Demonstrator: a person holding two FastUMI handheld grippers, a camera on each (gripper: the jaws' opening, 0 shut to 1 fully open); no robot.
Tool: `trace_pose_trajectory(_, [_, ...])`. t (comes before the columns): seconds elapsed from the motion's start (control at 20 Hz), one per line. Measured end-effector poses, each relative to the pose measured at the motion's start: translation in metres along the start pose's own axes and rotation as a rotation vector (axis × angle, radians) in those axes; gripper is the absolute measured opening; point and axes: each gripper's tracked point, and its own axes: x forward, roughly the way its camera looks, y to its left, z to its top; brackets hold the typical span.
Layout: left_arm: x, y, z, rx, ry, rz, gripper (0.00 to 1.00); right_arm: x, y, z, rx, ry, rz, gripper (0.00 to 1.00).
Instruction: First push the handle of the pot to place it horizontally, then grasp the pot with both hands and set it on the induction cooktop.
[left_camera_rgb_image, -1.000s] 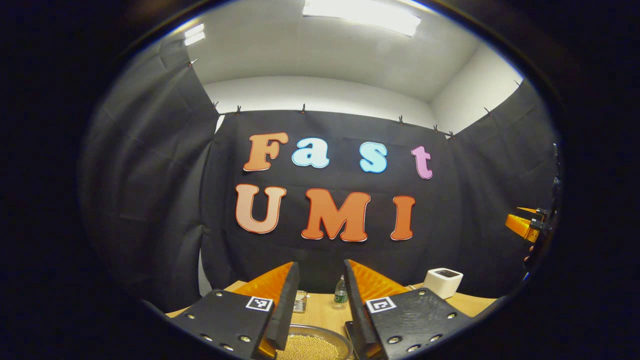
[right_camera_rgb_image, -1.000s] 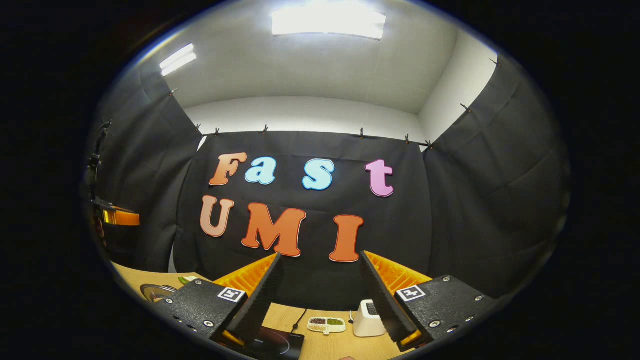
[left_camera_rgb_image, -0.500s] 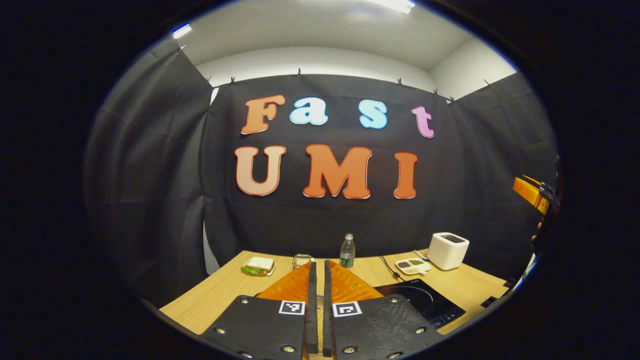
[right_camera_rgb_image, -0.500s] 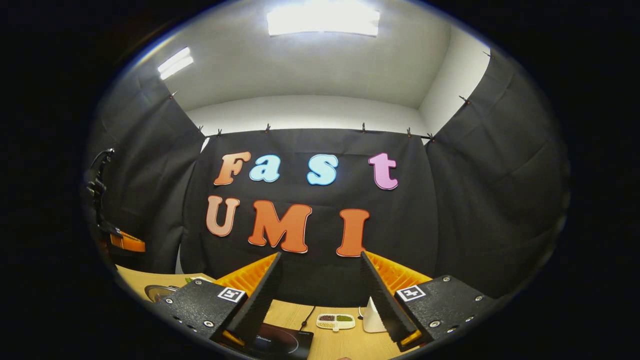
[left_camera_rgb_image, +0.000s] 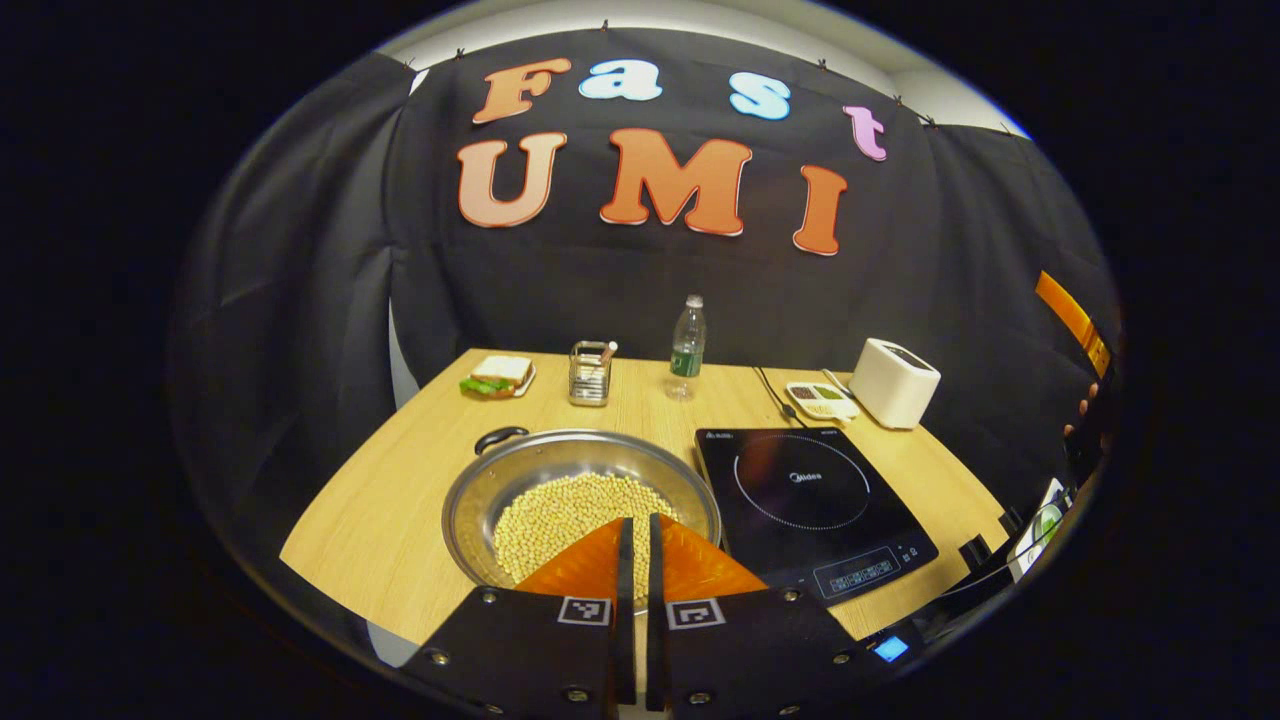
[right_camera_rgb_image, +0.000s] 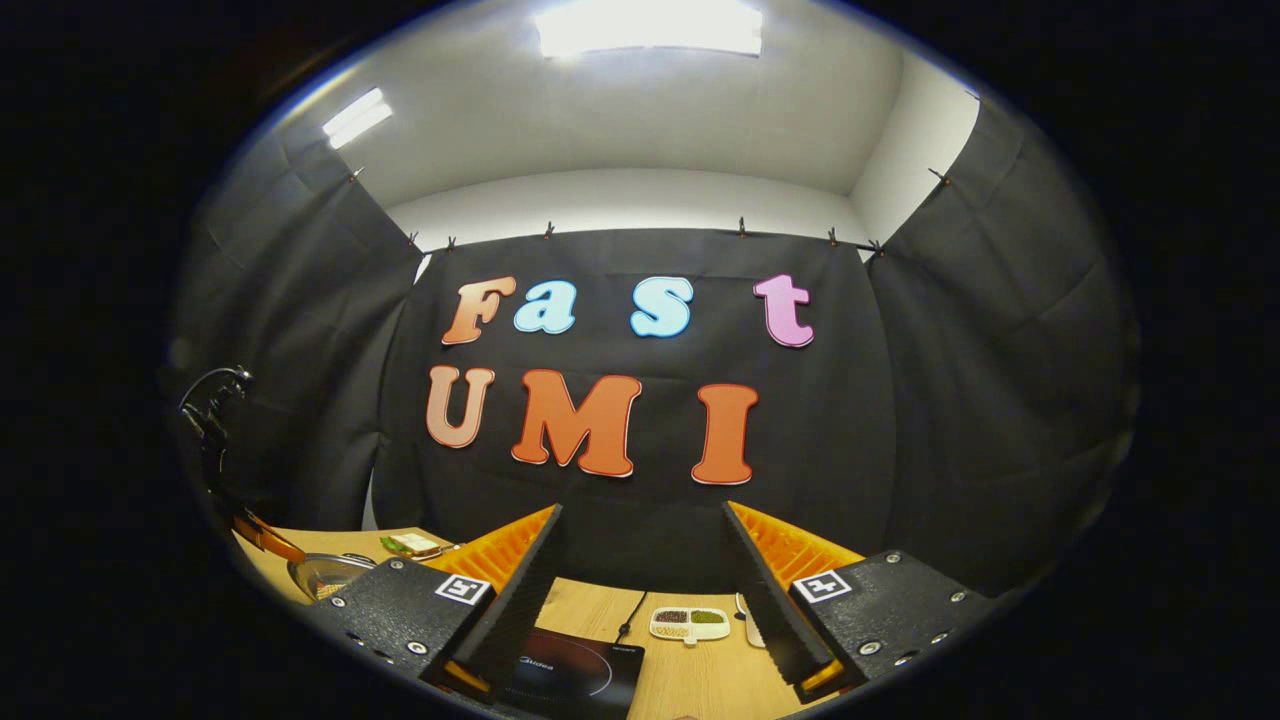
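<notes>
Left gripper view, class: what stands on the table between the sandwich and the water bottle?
A wire holder with utensils stands between the sandwich and the bottle, along the table's far edge, in the left gripper view.

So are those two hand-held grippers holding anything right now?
No. The left hand-held gripper is shut on nothing, above the pot; the right hand-held gripper is open and empty.

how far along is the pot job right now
Nothing looks done: the pot of beans sits on the table, beside the induction cooktop. In hand: the left hand-held gripper, shut and empty, points at the pot. Left: pushing the handle, the two-handed lift; the right hand-held gripper is open.
</notes>
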Motion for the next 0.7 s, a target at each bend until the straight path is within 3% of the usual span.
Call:
trace_pose_trajectory(0.35, [0.003, 0.005, -0.058, -0.077, 0.225, 0.0, 0.06, -0.001, 0.004, -0.023, -0.011, 0.02, 0.005, 0.94])
trace_pose_trajectory(0.7, [0.011, -0.001, -0.103, -0.113, 0.37, -0.018, 0.06, -0.003, -0.002, -0.033, -0.016, 0.034, -0.022, 0.95])
